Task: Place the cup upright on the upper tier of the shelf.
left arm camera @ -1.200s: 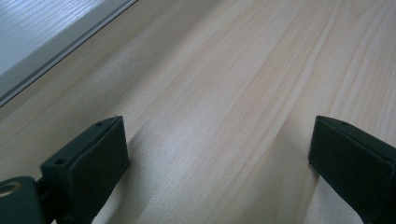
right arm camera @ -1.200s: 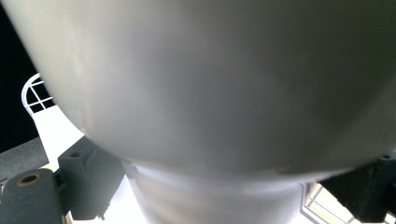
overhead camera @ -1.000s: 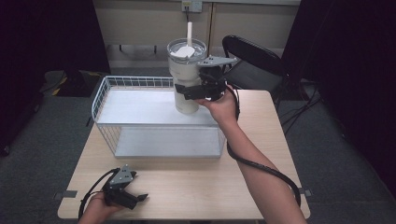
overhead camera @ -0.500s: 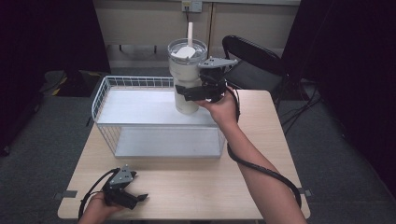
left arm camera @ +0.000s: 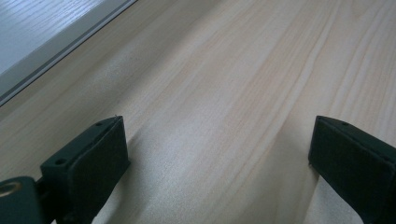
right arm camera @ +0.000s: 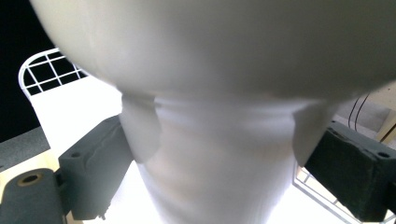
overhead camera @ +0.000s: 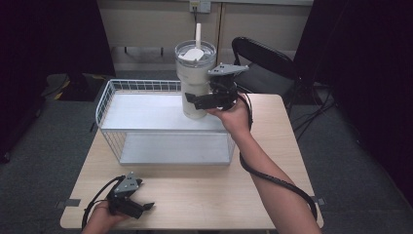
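White tumbler stands upright, straw up, clamped in right gripper jaws; left gripper jaws apart.

No writing, label, brand, number or sign can be read on anything in these pictures, in any of the three views.

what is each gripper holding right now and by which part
The right gripper holds the white tumbler by its narrow lower body, jaws on either side. The left gripper holds nothing, jaws apart over the table.
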A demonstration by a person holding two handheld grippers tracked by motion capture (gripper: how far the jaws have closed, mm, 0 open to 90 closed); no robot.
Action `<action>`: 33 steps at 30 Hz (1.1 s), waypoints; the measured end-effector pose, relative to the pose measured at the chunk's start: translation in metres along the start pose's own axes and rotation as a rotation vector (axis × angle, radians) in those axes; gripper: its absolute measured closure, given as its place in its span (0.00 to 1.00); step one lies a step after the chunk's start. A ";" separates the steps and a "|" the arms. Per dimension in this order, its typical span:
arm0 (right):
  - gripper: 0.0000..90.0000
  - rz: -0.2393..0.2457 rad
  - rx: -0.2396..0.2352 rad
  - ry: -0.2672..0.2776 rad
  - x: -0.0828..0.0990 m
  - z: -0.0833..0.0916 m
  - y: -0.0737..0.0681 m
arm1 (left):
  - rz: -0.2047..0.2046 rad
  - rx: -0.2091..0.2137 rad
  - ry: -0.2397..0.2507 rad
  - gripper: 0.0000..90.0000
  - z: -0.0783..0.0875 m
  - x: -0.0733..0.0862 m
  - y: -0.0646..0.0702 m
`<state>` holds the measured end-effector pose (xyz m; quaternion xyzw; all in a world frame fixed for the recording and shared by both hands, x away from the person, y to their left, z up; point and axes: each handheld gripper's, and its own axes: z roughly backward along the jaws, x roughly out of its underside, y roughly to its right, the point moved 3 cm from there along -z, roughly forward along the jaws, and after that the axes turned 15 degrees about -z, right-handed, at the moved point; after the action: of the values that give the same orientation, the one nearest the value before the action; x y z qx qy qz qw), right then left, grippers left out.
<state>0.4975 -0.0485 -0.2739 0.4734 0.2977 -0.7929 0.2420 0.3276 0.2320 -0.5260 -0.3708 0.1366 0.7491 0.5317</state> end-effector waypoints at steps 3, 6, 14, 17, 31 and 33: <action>0.11 0.000 -0.002 0.003 0.001 0.002 0.000 | 0.000 0.000 0.000 0.05 0.000 0.000 0.000; 0.11 -0.002 -0.004 0.007 0.002 0.004 0.000 | 0.000 0.000 0.000 0.05 0.000 0.000 0.000; 0.12 0.003 -0.004 0.000 0.010 0.014 0.002 | 0.001 0.000 0.000 0.05 0.000 0.000 0.000; 0.12 0.037 0.008 -0.012 0.012 0.019 0.002 | 0.007 0.005 0.003 0.05 0.000 0.000 0.001; 0.12 0.041 -0.028 -0.025 0.022 0.037 -0.002 | 0.008 0.003 0.004 0.05 0.000 0.000 0.001; 0.12 0.042 -0.047 -0.034 0.026 0.041 -0.005 | 0.008 0.002 0.004 0.05 0.000 0.000 0.001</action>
<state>0.4583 -0.0762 -0.2810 0.4600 0.3021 -0.7884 0.2748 0.3269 0.2315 -0.5265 -0.3713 0.1402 0.7502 0.5288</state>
